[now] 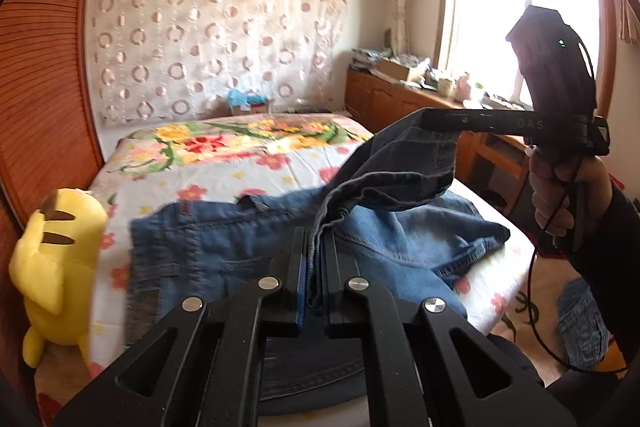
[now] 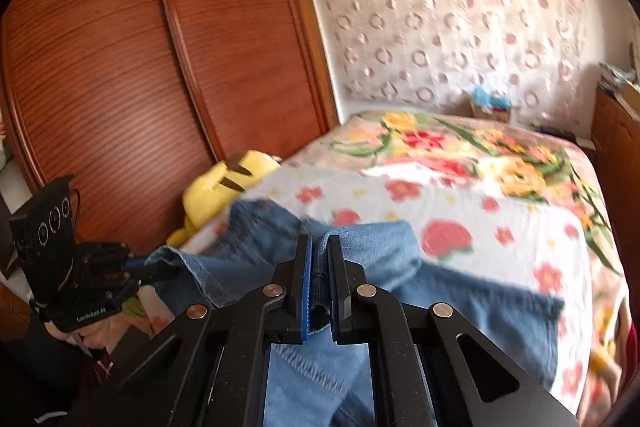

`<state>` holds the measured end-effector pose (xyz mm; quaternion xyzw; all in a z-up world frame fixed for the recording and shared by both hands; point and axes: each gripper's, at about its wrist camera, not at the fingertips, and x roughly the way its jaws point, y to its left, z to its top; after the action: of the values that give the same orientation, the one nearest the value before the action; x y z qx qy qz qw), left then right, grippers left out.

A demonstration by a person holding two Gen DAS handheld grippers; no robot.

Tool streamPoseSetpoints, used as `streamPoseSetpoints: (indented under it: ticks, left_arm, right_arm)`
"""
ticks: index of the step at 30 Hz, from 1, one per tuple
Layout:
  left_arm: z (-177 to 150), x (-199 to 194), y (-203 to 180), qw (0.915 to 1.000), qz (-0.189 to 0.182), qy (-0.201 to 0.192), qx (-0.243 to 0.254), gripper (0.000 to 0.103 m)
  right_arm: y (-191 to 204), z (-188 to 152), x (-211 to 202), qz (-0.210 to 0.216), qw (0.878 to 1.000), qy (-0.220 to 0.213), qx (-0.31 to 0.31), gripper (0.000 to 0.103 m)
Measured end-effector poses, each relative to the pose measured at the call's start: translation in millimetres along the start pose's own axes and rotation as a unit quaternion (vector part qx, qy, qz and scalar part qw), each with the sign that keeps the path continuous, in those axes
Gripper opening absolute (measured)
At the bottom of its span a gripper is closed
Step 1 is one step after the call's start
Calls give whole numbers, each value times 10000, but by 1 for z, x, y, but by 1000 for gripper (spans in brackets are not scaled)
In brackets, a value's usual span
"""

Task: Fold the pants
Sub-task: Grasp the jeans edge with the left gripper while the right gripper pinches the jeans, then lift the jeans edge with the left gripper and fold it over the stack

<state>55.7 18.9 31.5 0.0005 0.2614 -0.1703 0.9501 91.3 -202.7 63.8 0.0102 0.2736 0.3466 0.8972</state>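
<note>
Blue denim pants (image 1: 224, 243) lie partly on the flowered bed (image 1: 224, 163), their near end lifted. My left gripper (image 1: 316, 247) is shut on a bunched fold of the pants. My right gripper (image 2: 319, 247) is shut on another fold of the pants (image 2: 460, 291). In the left wrist view the right gripper (image 1: 436, 125) shows from the side, held up over the bed's right edge with dark denim hanging from it. In the right wrist view the left gripper (image 2: 160, 267) shows at the lower left, gripping the pants' edge.
A yellow plush toy (image 1: 56, 259) sits at the bed's left edge, against a wooden slatted wardrobe (image 2: 160, 59). A low wooden cabinet (image 1: 400, 103) with clutter stands under the window to the right. A small box (image 2: 492, 107) is at the bed's head.
</note>
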Motion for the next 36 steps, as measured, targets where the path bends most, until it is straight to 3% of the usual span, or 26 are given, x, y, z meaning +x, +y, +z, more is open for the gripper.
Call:
streamPoseSetpoints:
  ticks: [10, 25, 36]
  left_arm:
    - [-3, -37, 39, 9983, 353, -286, -366, 6]
    - [-33, -29, 81, 9947, 724, 42, -725, 6]
    - [-66, -6, 105, 9888, 898, 580, -1041, 7]
  right_arm:
    - [18, 39, 44, 275, 9994, -60, -205, 6]
    - [54, 67, 154, 337, 9963, 352, -711, 5]
    - [69, 64, 226, 372, 9934, 843, -684, 5]
